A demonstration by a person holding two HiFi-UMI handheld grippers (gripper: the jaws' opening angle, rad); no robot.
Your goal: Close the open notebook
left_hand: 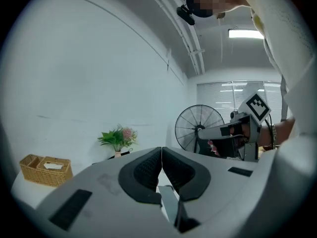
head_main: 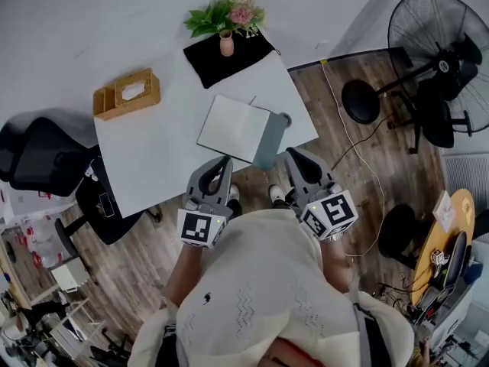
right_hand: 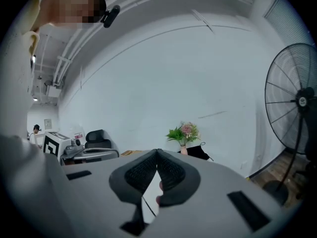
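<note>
the open notebook (head_main: 233,127) is lying at the near edge of the white tabletop (head_main: 153,155), white page facing up, its grey cover (head_main: 270,140) reaching past that edge, likely handy for flipping shut. the left tongs (head_main: 224,161) and right tongs (head_main: 293,157) are hovering just off the edge, both clenched on nothing. the wicker basket (head_main: 127,94) and flower vase (head_main: 227,44) are sitting well apart, leaving open room.
</note>
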